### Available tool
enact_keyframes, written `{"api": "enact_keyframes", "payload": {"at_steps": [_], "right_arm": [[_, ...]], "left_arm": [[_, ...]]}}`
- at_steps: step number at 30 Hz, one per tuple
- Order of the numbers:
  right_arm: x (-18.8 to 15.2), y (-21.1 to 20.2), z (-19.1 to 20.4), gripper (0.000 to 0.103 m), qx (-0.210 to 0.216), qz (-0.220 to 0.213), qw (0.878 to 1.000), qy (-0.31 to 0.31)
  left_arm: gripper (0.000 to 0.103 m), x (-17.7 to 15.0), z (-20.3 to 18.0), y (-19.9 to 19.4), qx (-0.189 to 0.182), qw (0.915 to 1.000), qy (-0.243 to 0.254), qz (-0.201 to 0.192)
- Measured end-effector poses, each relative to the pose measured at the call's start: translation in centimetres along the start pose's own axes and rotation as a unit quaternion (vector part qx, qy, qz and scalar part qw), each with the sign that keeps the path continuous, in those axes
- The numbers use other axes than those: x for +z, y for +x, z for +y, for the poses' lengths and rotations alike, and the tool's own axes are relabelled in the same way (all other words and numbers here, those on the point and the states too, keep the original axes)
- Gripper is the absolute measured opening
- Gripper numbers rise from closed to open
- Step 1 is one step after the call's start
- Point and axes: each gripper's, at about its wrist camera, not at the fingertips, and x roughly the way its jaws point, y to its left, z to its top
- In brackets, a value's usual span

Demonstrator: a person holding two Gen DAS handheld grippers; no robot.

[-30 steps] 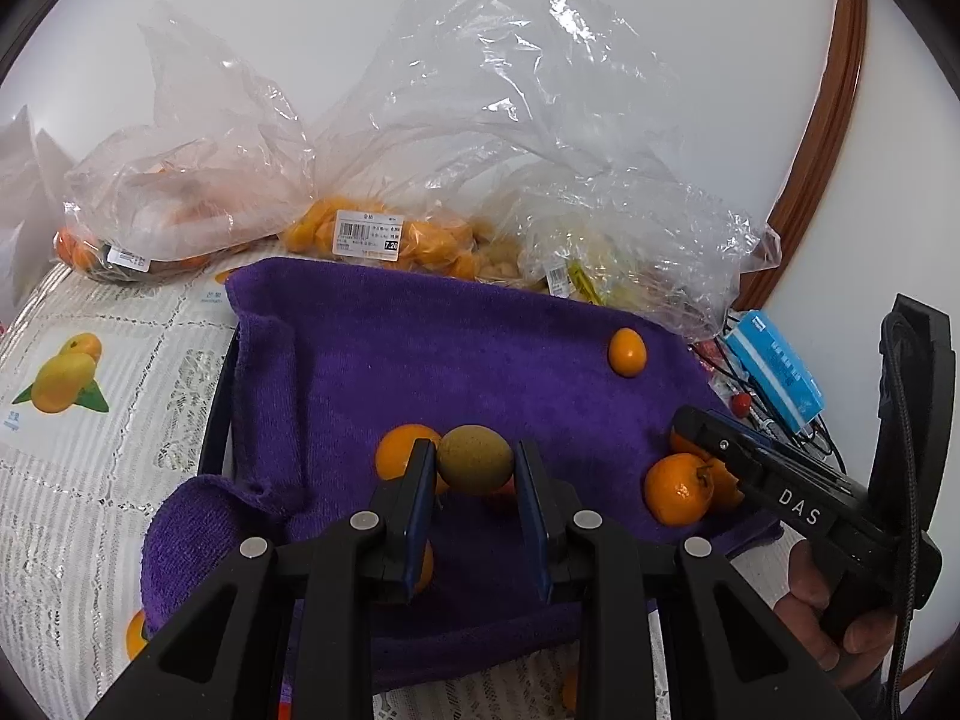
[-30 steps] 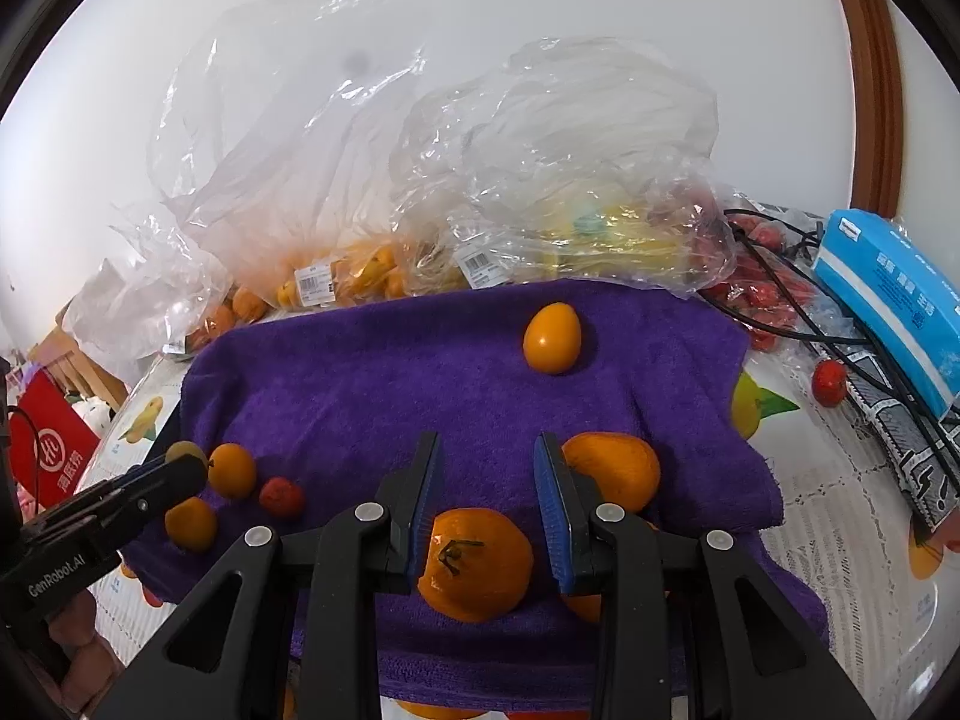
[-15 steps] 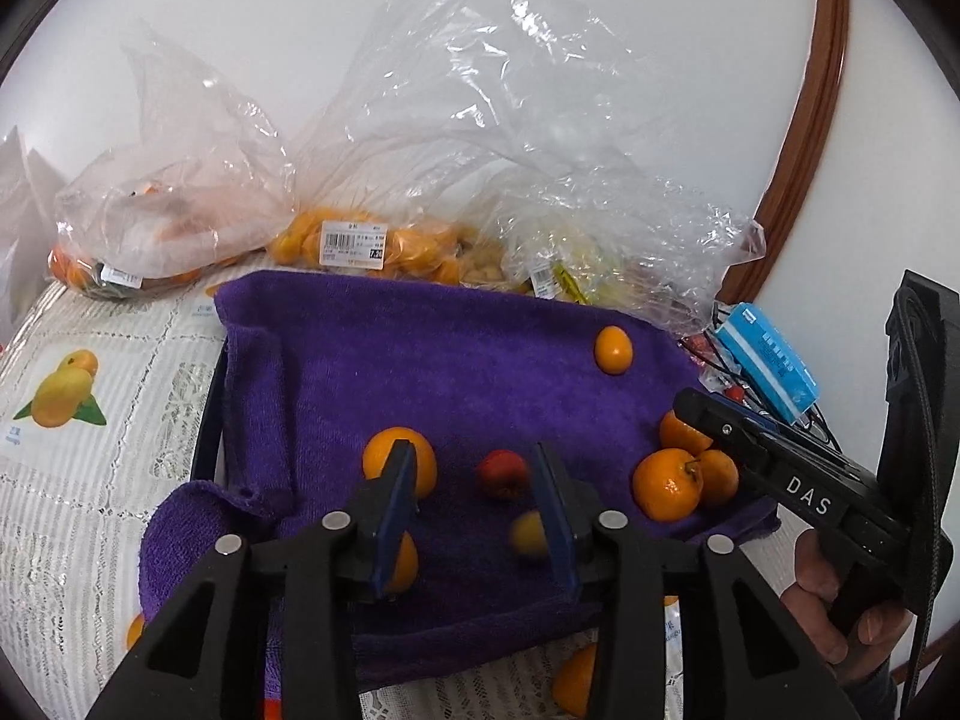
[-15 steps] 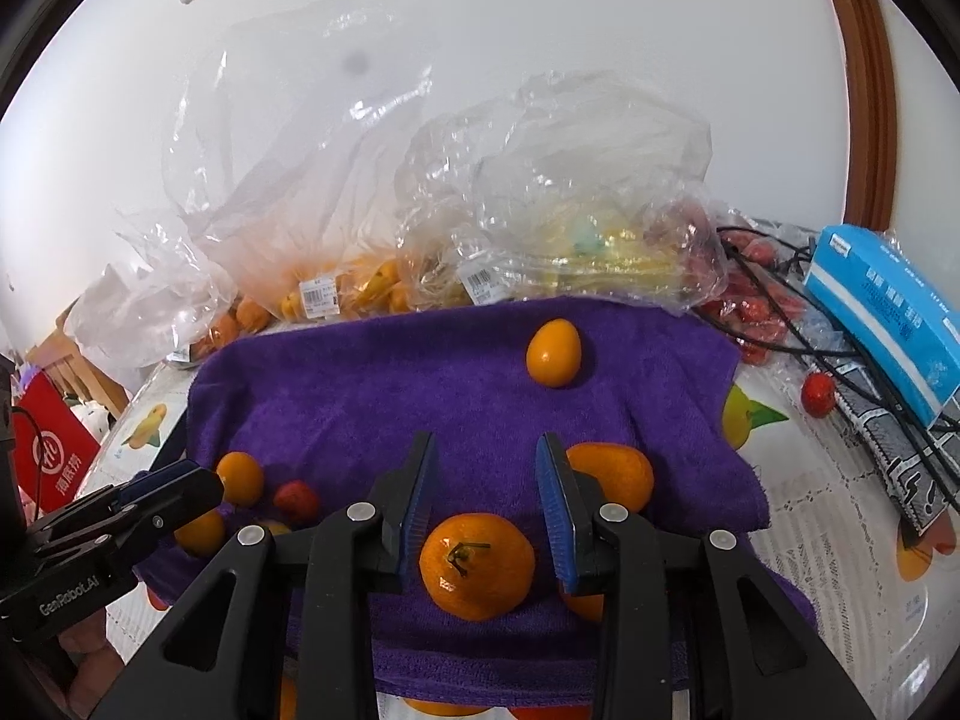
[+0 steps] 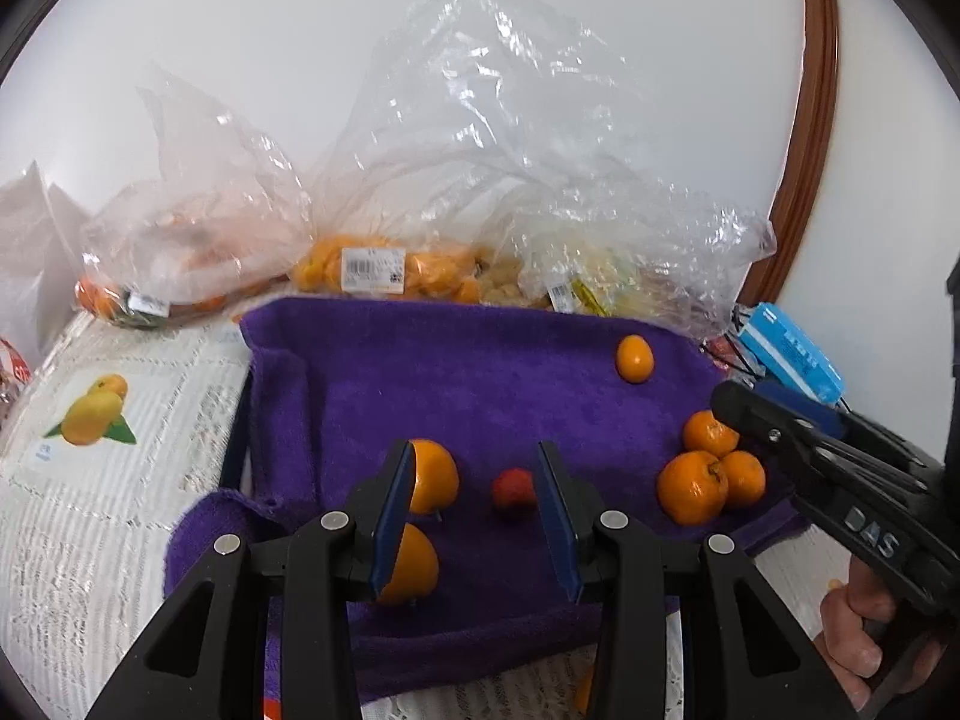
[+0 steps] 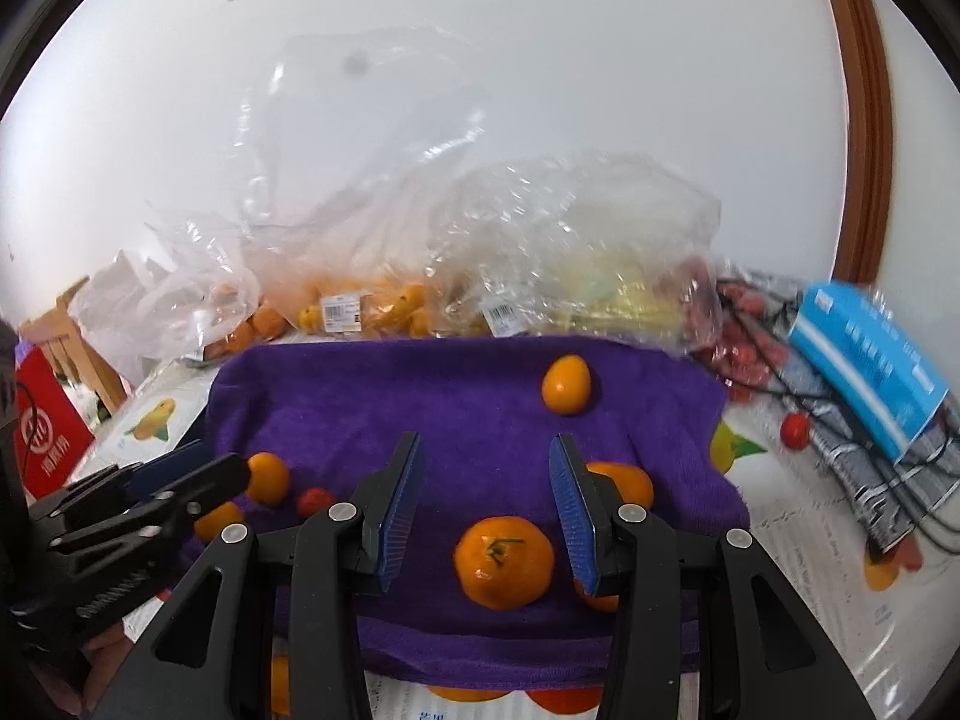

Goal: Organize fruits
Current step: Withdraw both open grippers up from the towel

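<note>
Both tongs are over the purple towel [image 5: 480, 372] and both stand spread wide with nothing between the pads; the left gripper [image 5: 477, 510] has a small red fruit [image 5: 513, 492] sitting just ahead, close inside its right pad, and two orange fruits, one [image 5: 435, 474] at the tip of its left pad and another [image 5: 411, 564] lower down, half hidden behind that pad; the right gripper [image 6: 486, 510] has a stemmed mandarin [image 6: 503, 561] framed between its fingers, nearer the right pad, with a second mandarin [image 6: 624, 480] peeking out behind that pad; a lone kumquat [image 6: 567, 385] lies well ahead of both.

The step looks like a pick on the mandarin; to do it well, I'd shift the right tongs a touch rightward so the fruit sits centred, come down until the pads meet its widest girth, then close gently, since the skin is soft and the round shape can squirt out; watch the neighbour behind the right pad, because a sloppy close could nudge it off the towel's edge; the left tongs look best kept clear.
</note>
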Motion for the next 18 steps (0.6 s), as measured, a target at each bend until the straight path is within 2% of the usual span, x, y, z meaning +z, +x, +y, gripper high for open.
{"api": "enact_keyframes", "payload": {"at_steps": [3, 8, 14, 18], "right_arm": [[-0.1, -1.2, 1.2, 0.043, 0.016, -0.012, 1.0, -0.024], [-1.1, -3.2, 1.8, 0.043, 0.027, -0.018, 0.999, -0.014], [-3.1, -5.0, 2.3, 0.043, 0.047, 0.018, 0.999, -0.005], [-4.8, -5.1, 3.2, 0.043, 0.061, 0.043, 0.997, -0.005]], "left_arm": [[0.038, -0.1, -0.1, -0.6, -0.001, 1.0, 0.001, -0.003], [0.038, -0.5, 0.1, -2.1, -0.011, 0.9999, -0.002, 0.003], [0.043, -1.6, 0.6, -4.3, 0.006, 0.9998, 0.01, 0.016], [0.044, -2.6, 2.0, -5.2, 0.009, 0.9987, 0.01, 0.049]]}}
